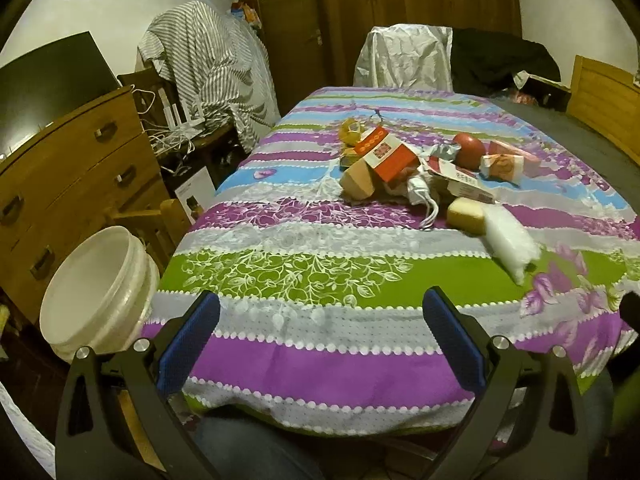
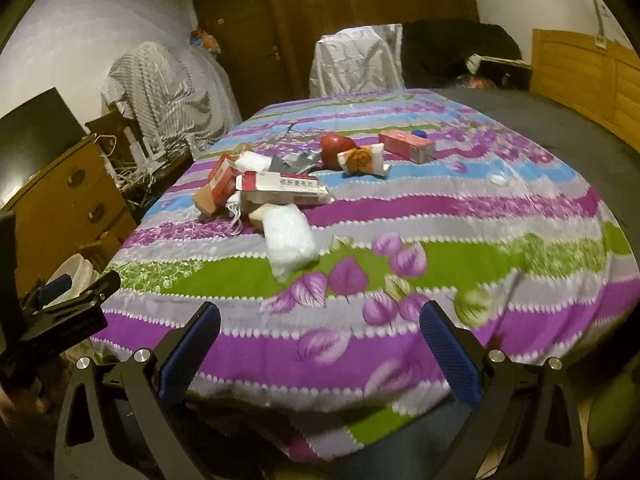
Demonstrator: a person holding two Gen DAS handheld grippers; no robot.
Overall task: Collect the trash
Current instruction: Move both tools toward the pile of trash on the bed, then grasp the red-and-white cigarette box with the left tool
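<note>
Both grippers, left (image 1: 320, 312) and right (image 2: 320, 320), hang released over the near tablecloth (image 1: 320, 360). Trash pile (image 1: 400, 164) lies far; white bucket (image 1: 96, 292) stands left.

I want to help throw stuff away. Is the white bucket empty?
It looks empty. The bucket shows only bare white inside; the trash pile sits on the table.
</note>
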